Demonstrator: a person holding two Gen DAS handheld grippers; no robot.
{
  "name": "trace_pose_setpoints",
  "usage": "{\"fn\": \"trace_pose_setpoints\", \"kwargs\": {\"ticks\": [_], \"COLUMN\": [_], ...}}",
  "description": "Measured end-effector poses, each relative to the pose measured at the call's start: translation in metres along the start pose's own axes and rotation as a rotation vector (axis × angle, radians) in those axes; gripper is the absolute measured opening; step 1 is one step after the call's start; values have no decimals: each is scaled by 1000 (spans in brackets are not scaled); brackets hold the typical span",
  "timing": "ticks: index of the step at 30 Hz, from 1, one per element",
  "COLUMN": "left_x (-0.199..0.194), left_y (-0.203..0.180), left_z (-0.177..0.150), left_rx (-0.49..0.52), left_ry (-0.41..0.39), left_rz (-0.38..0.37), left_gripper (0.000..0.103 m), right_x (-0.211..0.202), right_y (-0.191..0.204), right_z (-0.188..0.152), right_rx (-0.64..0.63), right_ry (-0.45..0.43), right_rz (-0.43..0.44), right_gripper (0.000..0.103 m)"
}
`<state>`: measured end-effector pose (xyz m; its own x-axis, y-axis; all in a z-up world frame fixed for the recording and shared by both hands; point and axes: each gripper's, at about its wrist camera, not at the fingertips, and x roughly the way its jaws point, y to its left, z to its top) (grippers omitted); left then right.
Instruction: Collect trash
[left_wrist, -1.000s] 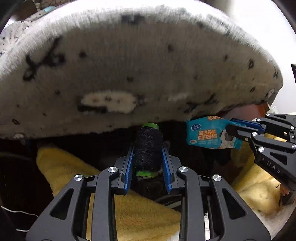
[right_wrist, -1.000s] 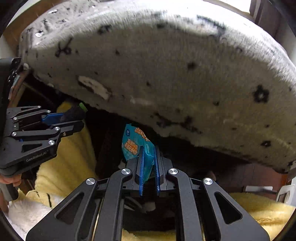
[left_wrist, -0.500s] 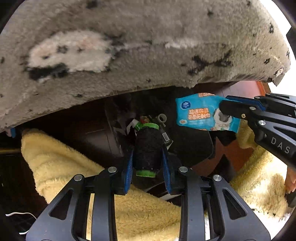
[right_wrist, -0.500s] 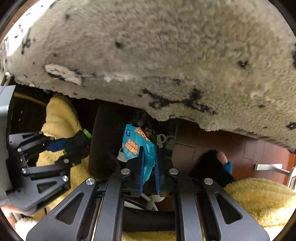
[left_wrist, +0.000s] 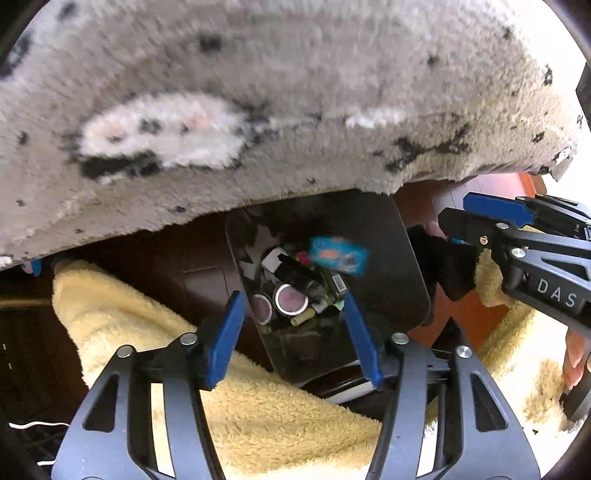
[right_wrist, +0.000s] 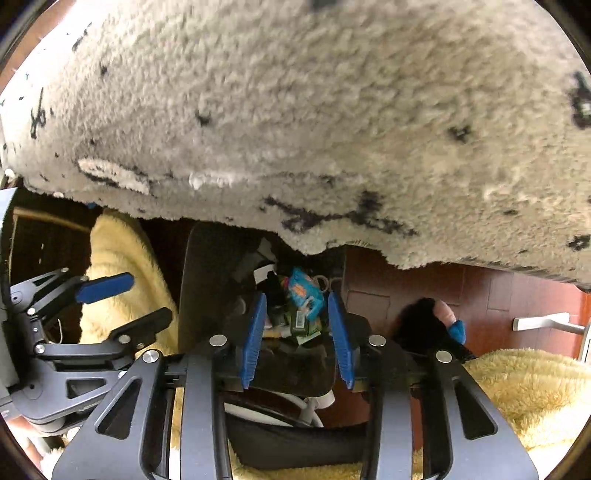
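1. Both loads have left me since a second ago: the black spool and the blue packet now lie in the black bin below my tips.
2. My left tongs are opening, nothing between.
3. My right tongs are opening too, empty, beside the left.

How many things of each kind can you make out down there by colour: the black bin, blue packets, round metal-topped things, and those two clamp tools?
Black bin: 1
Blue packet, blurred, above the trash in the bin: 1
Round metal-topped things: 2
Tools, left tool and right tool, both opening with nothing between the pads: 2
Total: 6
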<state>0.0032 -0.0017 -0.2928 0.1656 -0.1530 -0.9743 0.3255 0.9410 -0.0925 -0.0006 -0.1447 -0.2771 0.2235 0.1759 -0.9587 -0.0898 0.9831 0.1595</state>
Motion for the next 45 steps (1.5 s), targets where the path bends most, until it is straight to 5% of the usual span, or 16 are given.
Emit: {"fn": "trace_pose_setpoints", "kwargs": {"ticks": [4, 13, 29, 37, 45], "left_x": [-23, -85, -256, -317, -326], "left_y": [-2, -8, -22, -33, -35], "left_z": [1, 17, 44, 52, 55], "left_rx": [0, -6, 12, 31, 11], "left_ry": [-60, -224, -797, -980, -1022], "left_rz": [24, 46, 96, 153, 152], "left_gripper": [69, 95, 95, 95, 95], "right_x": [-20, -73, -265, -312, -325], "right_y": [-4, -25, -47, -44, -40], "right_z": [-2, 1, 11, 21, 15], "right_rx": [15, 38, 35, 66, 111], "right_ry": [-66, -212, -858, -972, -1023], "right_rz": [-24, -66, -167, -221, -235], "right_gripper": [67, 100, 100, 100, 100]}}
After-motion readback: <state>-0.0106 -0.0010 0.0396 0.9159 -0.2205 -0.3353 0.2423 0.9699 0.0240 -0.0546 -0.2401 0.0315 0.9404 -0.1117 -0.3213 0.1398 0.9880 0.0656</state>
